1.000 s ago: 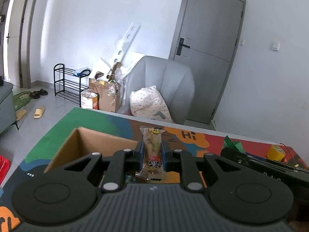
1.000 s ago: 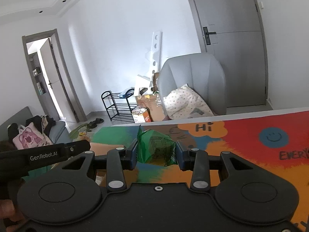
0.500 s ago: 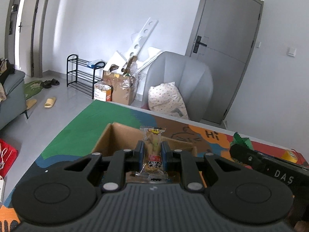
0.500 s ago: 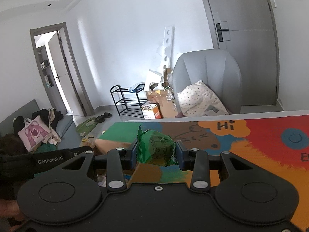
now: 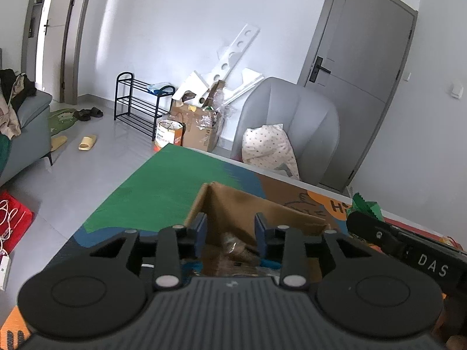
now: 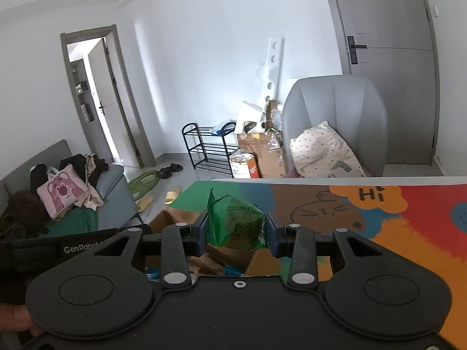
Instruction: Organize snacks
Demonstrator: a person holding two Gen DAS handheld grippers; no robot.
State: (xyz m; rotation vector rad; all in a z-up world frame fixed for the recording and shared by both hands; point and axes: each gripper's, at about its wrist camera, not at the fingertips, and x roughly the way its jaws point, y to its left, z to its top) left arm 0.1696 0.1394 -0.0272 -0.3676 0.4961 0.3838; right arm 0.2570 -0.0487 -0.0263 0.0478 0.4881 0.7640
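Observation:
An open cardboard box (image 5: 248, 204) sits on the colourful table mat. My left gripper (image 5: 230, 234) hovers over the box with its jaws opening and nothing between them. The clear-wrapped snack (image 5: 233, 246) it carried lies blurred down inside the box among other packets. My right gripper (image 6: 237, 230) is shut on a green snack packet (image 6: 235, 223), held above the box (image 6: 169, 218) near its right side. That green packet (image 5: 364, 204) and the right gripper's body also show at the right edge of the left wrist view.
The mat (image 6: 379, 218) with a "Hi" drawing covers the table; its far edge (image 5: 262, 169) runs behind the box. Beyond stand a grey armchair (image 5: 292, 125) with a pillow, cardboard boxes, a black shoe rack (image 5: 137, 108) and a grey sofa (image 6: 73, 189).
The left gripper moved over the box, its jaws parted, and the clear-wrapped snack dropped out into the box. The right gripper carried the green packet left toward the box.

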